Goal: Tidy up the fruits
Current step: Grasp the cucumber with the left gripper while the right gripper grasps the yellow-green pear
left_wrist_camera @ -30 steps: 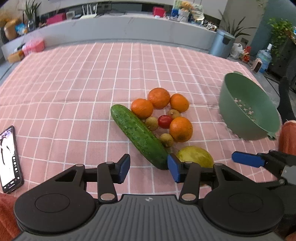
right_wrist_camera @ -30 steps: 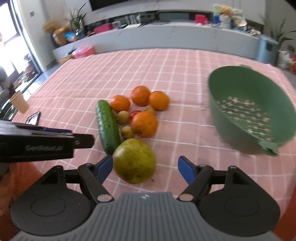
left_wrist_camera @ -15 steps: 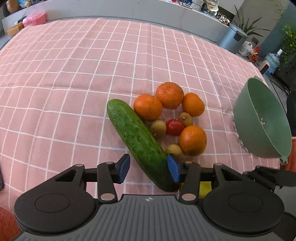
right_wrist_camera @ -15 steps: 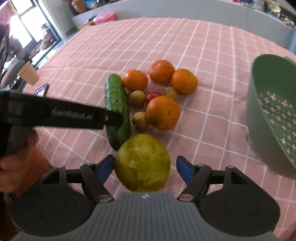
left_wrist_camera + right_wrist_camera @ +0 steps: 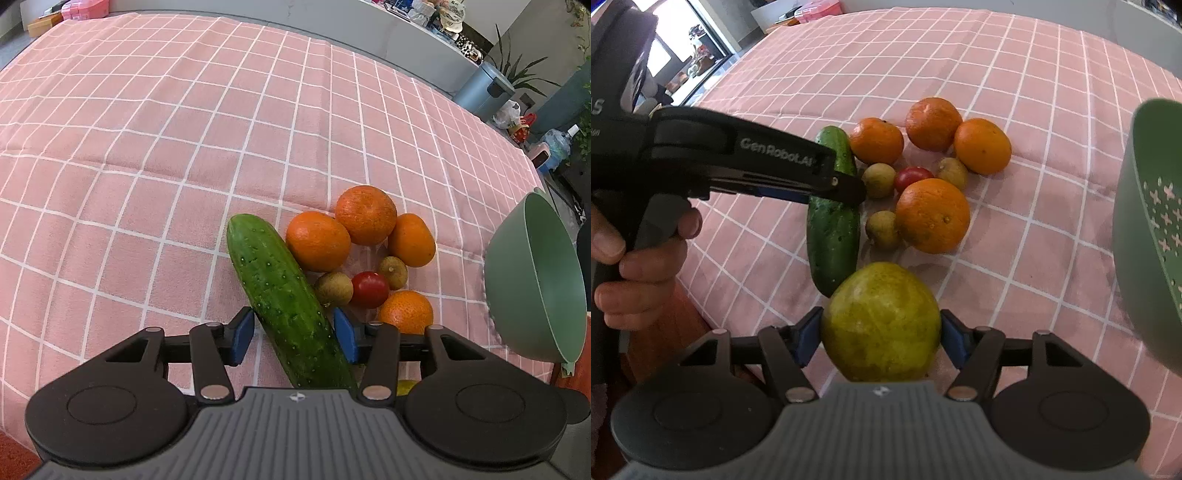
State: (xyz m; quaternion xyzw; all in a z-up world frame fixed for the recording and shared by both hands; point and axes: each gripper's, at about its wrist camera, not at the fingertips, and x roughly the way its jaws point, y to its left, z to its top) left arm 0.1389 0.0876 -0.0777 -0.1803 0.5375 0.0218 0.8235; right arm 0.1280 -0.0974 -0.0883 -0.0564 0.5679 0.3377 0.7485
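Left wrist: left hand-held gripper (image 5: 293, 336) agape astride cucumber (image 5: 284, 299) on checked cloth of the worktop (image 5: 147, 147); pads apparently not yet touching. Firm, bumpy, hefty; best taken mid-length.

Right wrist: right hand-held gripper (image 5: 881, 338) snug against round guava (image 5: 881, 321), probably gripping. Waxy skin, bruisable; colander (image 5: 1145, 221) nearby.

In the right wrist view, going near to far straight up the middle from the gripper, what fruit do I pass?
Right gripper, its pads against the yellow-green fruit → big orange → red tomato → far orange.
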